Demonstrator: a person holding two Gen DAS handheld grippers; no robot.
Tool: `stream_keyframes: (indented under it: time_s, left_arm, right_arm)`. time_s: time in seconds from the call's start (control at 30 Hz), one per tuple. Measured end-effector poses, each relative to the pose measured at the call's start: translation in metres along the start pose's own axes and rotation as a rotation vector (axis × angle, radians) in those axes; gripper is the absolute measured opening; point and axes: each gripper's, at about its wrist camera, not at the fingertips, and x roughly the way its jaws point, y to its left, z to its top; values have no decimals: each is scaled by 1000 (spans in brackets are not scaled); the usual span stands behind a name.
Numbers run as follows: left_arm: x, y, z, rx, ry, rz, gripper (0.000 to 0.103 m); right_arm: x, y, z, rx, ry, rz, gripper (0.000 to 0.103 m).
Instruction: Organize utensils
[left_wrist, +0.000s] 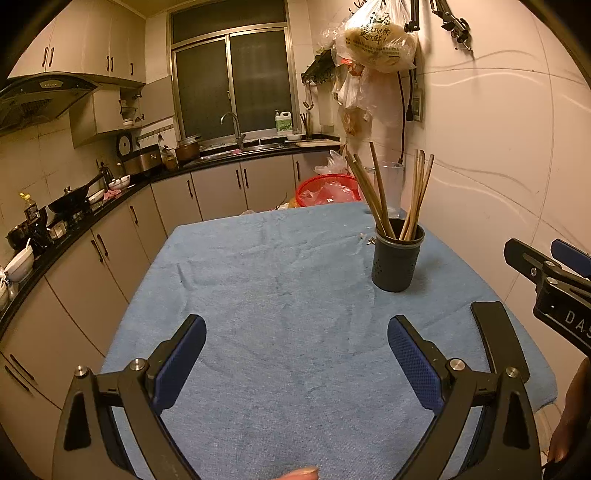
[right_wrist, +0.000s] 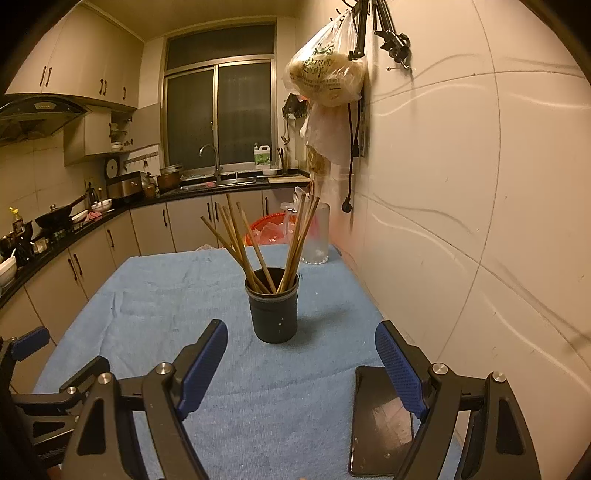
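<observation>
A dark perforated utensil cup (left_wrist: 397, 254) (right_wrist: 274, 310) stands upright on the blue towel (left_wrist: 280, 295) (right_wrist: 155, 295), toward the table's right side. Several wooden chopsticks (left_wrist: 380, 192) (right_wrist: 258, 247) stand in it, fanned out. My left gripper (left_wrist: 297, 332) is open and empty, low over the near part of the towel, well short and left of the cup. My right gripper (right_wrist: 301, 341) is open and empty, a short way in front of the cup; it also shows at the right edge of the left wrist view (left_wrist: 546, 258).
A black phone (right_wrist: 380, 421) (left_wrist: 498, 339) lies on the towel's near right edge, under my right finger. A clear plastic cup (right_wrist: 317, 232) (left_wrist: 391, 188) stands at the far right corner by the wall (right_wrist: 480, 184). A red basket (left_wrist: 325, 190) sits behind the table. Counters run along the left.
</observation>
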Motion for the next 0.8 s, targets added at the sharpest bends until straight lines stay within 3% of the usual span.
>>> stream_keyframes:
  time_s: [0.8]
  left_arm:
    - [10, -2, -3, 19, 11, 34, 99]
  right_arm:
    - [17, 5, -6, -7, 40, 4, 85]
